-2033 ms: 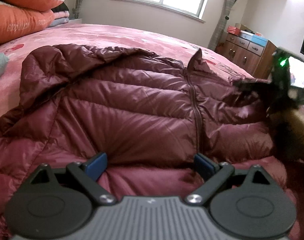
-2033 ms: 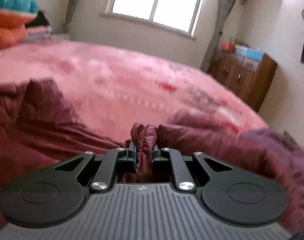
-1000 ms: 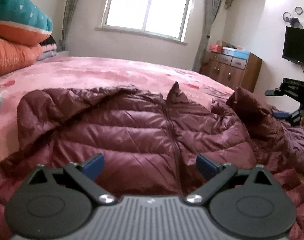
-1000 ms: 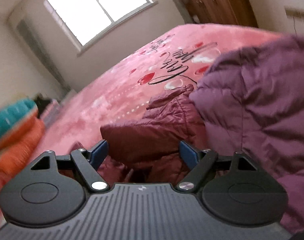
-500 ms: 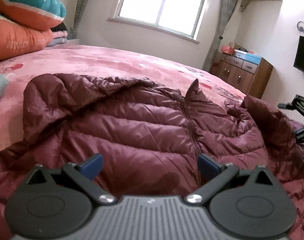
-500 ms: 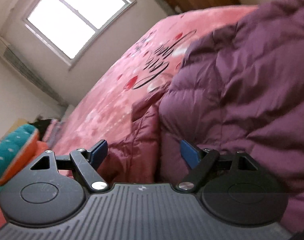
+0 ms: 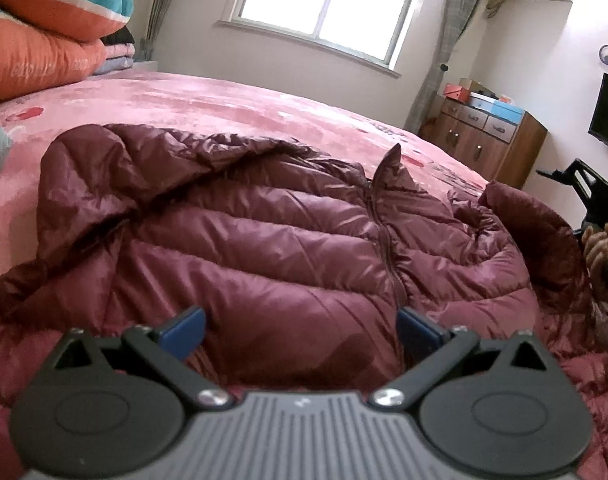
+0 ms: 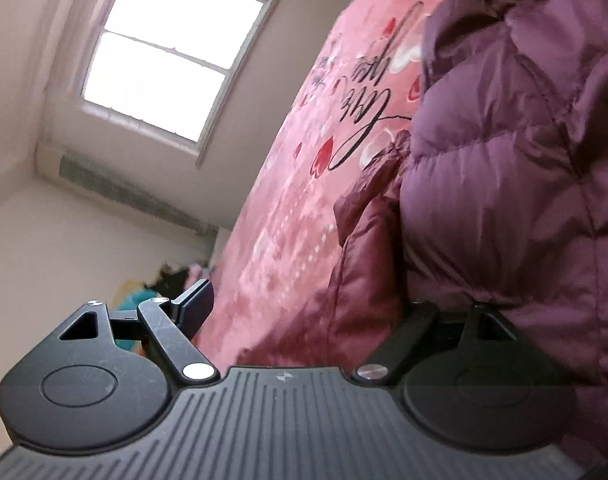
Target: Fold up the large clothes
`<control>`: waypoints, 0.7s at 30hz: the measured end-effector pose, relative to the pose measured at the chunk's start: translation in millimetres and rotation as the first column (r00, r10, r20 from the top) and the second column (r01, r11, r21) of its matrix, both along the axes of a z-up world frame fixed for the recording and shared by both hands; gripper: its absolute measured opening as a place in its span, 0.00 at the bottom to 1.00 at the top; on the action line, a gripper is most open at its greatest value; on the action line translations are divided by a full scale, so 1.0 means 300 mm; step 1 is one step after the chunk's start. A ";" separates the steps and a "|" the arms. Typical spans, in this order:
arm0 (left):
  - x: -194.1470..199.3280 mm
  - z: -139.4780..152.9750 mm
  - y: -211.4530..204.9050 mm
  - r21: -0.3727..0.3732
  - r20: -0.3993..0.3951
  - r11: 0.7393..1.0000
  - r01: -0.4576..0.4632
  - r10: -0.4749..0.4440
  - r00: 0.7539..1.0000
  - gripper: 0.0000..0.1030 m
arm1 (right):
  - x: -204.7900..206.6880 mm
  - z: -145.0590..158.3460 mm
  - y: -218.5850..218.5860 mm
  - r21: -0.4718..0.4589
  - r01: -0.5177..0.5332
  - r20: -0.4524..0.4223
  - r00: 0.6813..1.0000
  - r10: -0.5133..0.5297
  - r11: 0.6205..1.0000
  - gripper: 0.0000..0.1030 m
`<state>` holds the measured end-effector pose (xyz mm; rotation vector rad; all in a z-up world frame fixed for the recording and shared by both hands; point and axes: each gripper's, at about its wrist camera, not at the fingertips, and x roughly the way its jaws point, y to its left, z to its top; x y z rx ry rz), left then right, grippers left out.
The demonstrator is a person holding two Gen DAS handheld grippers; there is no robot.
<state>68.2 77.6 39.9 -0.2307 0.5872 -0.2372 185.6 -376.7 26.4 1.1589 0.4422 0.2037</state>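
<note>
Both sets of jaws stand wide open and hold nothing: the left gripper (image 7: 300,330) hangs low over the hem of the maroon down jacket (image 7: 264,248), which lies front-up and zipped on the pink bed (image 7: 224,100). The right gripper (image 8: 304,308), rolled sideways, presses against the jacket's far sleeve side, probably seeking an edge to fold inward.

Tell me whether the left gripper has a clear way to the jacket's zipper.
Probably yes. The left gripper is open over the maroon puffer jacket, and the zipper runs up from near its right finger with nothing over it.
</note>
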 end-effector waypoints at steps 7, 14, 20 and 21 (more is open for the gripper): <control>-0.005 -0.001 0.001 -0.005 -0.005 1.000 0.006 -0.006 1.000 0.99 | -0.035 0.051 0.054 -0.044 0.022 -0.043 0.999 -0.024 0.999 0.26; -0.006 0.003 0.006 -0.019 -0.008 1.000 0.014 -0.014 1.000 0.99 | -0.201 0.227 0.101 -0.235 0.176 0.025 0.984 -0.175 0.956 0.14; -0.017 0.010 -0.016 -0.025 -0.008 0.998 0.049 -0.049 0.999 0.99 | -0.458 0.342 0.050 -0.398 0.408 0.093 0.909 -0.407 0.821 0.13; -0.019 0.010 -0.020 -0.022 -0.007 0.998 0.056 -0.056 0.998 0.99 | -0.497 0.342 0.036 -0.402 0.443 0.085 0.890 -0.449 0.802 0.13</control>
